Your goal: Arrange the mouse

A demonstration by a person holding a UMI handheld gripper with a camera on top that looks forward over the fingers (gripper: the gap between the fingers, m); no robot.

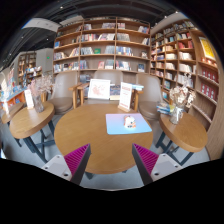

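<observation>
A small white mouse [129, 122] lies on a light blue mouse mat [128, 125] at the far right part of a round wooden table [90, 140]. My gripper [111, 158] is held above the near side of that table, well short of the mouse. Its two fingers with magenta pads [75, 157] stand wide apart with nothing between them.
Another wooden table [28, 118] stands to the left and one [188, 130] to the right with a vase of flowers [180, 100]. Chairs [66, 92] and a small table with a display board [99, 89] stand beyond. Bookshelves [105, 45] line the walls.
</observation>
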